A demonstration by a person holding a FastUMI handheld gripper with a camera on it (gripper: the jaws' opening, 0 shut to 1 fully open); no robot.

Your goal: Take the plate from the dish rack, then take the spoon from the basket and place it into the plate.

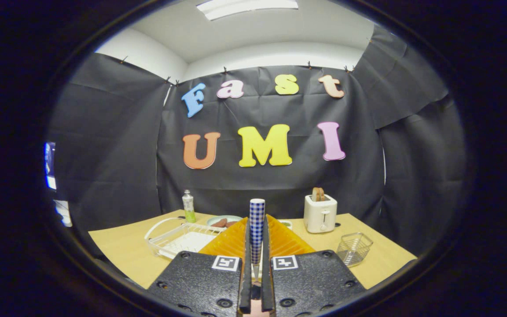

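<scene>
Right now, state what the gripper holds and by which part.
The gripper is shut on the spoon, its checked handle standing upright, pinched low down between both fingers.

Blue-checked spoon (257, 224), white toaster (320, 214), seemingly tan table (121, 246).

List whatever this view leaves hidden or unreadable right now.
- Spoon bowl: gripper view, only the checked handle stands up between the shut claw fingers; its lower end is hidden by them.
- Plate: gripper view, partly hidden behind the fingers; its contents are too small to name.
- Rack: near corner covered by the claw body.
- Basket: too small to tell whether anything lies inside.
</scene>
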